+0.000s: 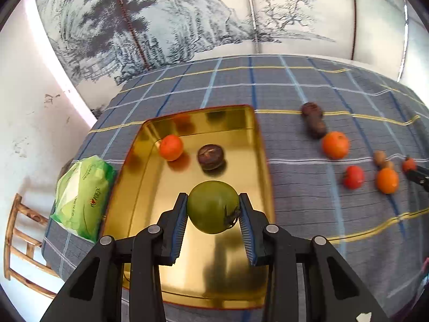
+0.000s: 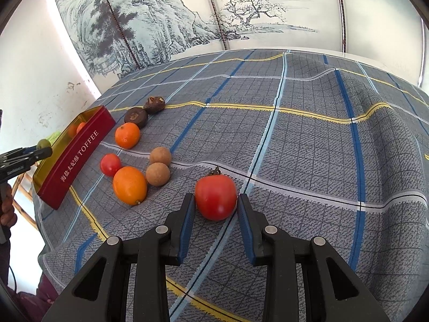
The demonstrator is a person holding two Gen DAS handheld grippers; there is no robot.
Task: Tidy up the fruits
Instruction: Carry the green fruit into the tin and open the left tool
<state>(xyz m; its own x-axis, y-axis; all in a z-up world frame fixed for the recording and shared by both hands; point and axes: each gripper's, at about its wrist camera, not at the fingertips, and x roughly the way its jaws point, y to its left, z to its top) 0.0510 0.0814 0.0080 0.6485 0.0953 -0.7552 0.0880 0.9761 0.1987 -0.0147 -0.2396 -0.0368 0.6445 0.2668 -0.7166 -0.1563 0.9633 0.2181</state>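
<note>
Blue ribbed pads of the left gripper [image 1: 213, 209] are clamped on both sides of a green round fruit [image 1: 213, 210], which is held low in the frame over the gold tray [image 1: 252, 161]. Farther up inside the tray an orange mandarin [image 1: 171, 147] and a dark brown fruit [image 1: 211, 157] are seen apart. A green packet [image 1: 80, 198] lies just left of the tray.

In the right wrist view the right gripper [image 2: 215, 206] is closed on a red tomato-like fruit [image 2: 215, 197] at the checked cloth [image 2: 308, 147]; whether the fruit rests on the cloth cannot be told. Beyond, toward the left, an orange fruit [image 2: 130, 185], two tan round fruits [image 2: 158, 174], a small red fruit [image 2: 110, 164], another mandarin [image 2: 127, 135] and two dark fruits [image 2: 136, 117] are spread. Only this view shows the tray's red outer wall lettered TOFFEE.
</note>
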